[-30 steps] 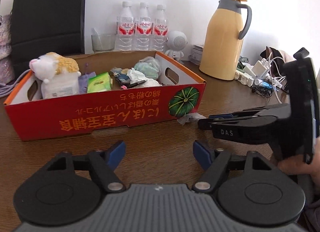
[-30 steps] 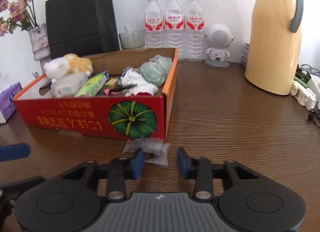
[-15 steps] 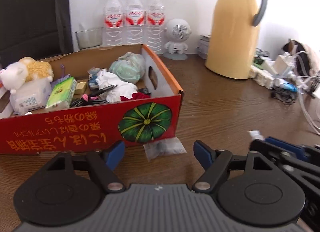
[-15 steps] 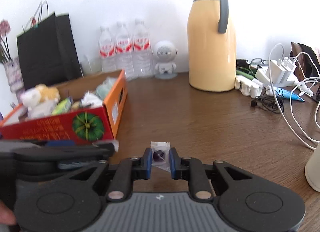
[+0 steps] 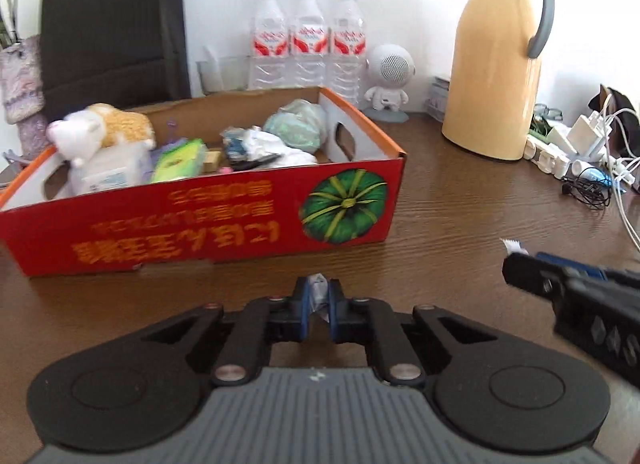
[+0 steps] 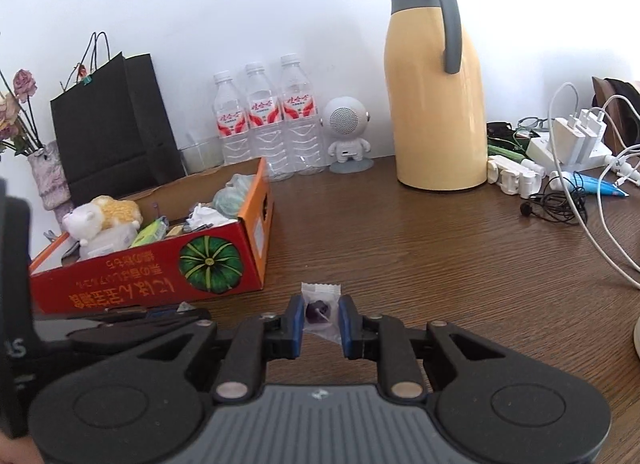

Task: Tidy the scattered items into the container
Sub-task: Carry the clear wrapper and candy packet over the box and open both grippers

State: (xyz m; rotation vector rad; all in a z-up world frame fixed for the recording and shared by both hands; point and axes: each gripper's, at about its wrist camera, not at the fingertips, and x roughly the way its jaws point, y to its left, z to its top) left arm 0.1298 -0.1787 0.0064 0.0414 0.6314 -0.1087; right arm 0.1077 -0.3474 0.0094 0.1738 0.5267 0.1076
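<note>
Since half a second back, our left tool [image 5: 318, 306] has gone from wide open in front of a loose clear packet to pinched narrow on it, with the small white-clear packet [image 5: 319, 296] poking up between the blue pads; our right tool [image 6: 319, 322] has kept its clamp on the candy sachet [image 6: 320, 310], a clear wrapper with a dark purple piece inside, and has drifted a little so the yellow thermos [image 6: 434, 104] now sits up and to its right. Both loads look lifted or barely clear of the surface [image 6: 440, 248]; we can't tell which. The relation that matters: the red cardboard box [image 5: 192, 224] lies ahead and to the left of both tools, its long axis running left-right across the left view, its near long wall facing us. Our left tool is the closer one, just in front of that wall, near the pumpkin-print corner. Our right tool sits further right, beyond the box's short orange-edged end, and appears in the left view at the right edge. We judge the next move is up and over the near wall for the left tool, and a leftward swing for the right. The box already holds a plush toy [image 5: 100, 130], tissue pack and wrappers, so the free gap looks to be mid-box.
</note>
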